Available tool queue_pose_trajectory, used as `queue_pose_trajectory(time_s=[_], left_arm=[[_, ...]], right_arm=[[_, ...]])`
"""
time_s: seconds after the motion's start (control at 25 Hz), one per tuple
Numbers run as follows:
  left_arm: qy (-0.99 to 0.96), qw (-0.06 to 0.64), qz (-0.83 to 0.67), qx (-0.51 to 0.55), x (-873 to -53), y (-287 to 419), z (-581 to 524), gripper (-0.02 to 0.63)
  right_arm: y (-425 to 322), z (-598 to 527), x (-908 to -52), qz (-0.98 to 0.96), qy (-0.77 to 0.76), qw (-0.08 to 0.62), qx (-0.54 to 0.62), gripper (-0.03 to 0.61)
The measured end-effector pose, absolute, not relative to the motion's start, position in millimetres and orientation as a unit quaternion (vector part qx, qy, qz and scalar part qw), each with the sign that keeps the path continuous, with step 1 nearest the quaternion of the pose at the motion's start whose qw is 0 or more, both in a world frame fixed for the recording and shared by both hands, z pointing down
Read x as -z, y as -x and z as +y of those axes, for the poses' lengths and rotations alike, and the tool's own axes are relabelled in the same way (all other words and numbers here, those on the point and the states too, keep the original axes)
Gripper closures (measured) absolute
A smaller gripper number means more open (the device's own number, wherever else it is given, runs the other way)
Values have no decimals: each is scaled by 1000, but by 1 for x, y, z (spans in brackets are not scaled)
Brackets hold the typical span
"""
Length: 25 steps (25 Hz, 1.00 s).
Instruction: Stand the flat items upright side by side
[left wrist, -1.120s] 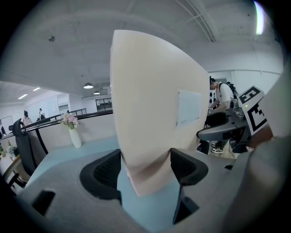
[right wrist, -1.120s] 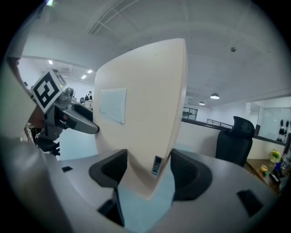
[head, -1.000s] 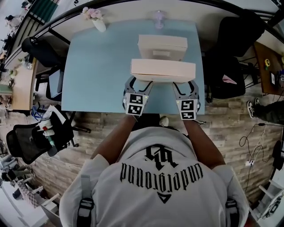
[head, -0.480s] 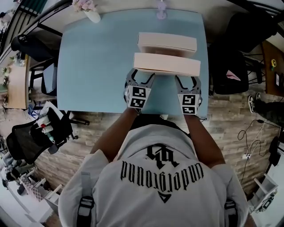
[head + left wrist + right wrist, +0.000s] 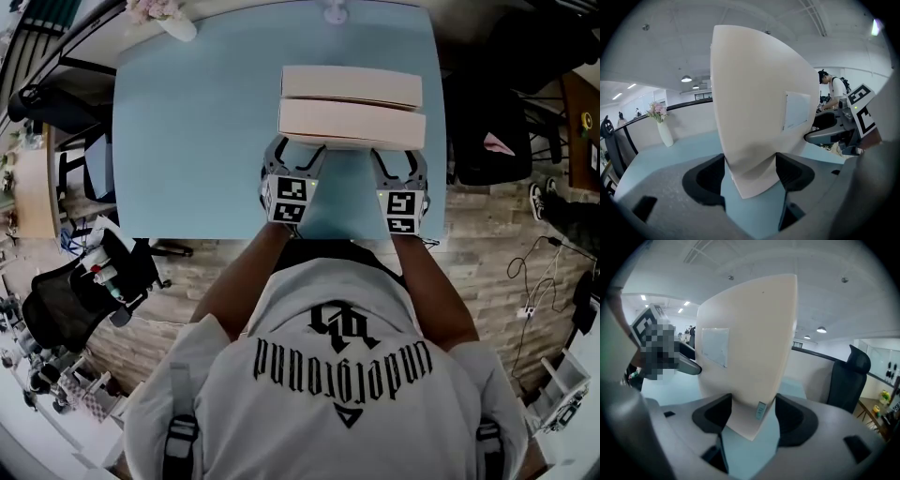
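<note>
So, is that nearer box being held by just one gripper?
No, the left gripper and the right gripper each clamp one end of the nearer box.

light blue table (image 5: 187, 141); vase of pink flowers (image 5: 664, 132) at far left corner; black chair (image 5: 489, 122) beside right edge

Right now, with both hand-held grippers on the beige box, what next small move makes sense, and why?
Probably lower the held box straight down until it settles on the table. The left hand-held gripper and right hand-held gripper clamp its ends. It is upright, close beside the rear box, but I cannot tell whether it rests on the table.
</note>
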<state>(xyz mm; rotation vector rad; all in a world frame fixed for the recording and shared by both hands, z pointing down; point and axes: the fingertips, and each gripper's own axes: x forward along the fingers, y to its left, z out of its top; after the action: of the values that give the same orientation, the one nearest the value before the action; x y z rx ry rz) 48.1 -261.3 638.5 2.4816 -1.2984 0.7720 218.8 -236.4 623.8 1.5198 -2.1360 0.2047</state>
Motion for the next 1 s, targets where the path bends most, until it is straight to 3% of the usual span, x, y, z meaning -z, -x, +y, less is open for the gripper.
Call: queue_pose_trajectory(time_s=[0.48,1.0], left_arm=[[-848,131,-444,-258,-649,-46,-261,256],[-861,113,-458,-191,-575,-35,-233,249]], right_arm=[[-217,-237,-632,-796,-539,264,-80,279],[-223,-203,-558,-823,-521,224,-41,279]])
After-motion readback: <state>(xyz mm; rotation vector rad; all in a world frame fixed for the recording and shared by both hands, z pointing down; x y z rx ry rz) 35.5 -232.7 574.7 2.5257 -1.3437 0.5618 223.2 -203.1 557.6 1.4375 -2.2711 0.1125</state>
